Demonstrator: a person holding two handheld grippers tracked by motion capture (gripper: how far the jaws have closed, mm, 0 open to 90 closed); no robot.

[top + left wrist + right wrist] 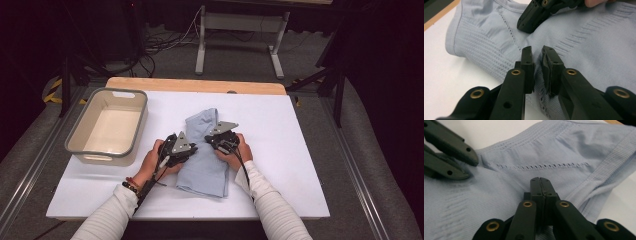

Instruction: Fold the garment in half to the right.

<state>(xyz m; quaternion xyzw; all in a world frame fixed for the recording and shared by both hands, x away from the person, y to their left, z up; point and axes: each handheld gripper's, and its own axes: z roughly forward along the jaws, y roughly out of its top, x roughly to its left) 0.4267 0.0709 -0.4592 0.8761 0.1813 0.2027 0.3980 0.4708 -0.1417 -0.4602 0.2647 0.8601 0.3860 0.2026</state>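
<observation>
- High view, nearest: two white-sleeved forearms reach in from the near edge over the white table top [280, 165], each hand holding a black gripper.
- The left gripper [190, 149] rests at the left edge of the folded pale blue knit garment [205, 160], which lies at the table's middle; in the left gripper view its jaws stand slightly apart with a ridge of the knit between them.
- The right gripper [209, 137] sits on the garment's right side; in the right gripper view its jaws are pressed together, and whether fabric is caught between them I cannot tell.
- Farther left, a beige rectangular plastic bin with a grey rim [80, 131] stands on the table.
</observation>
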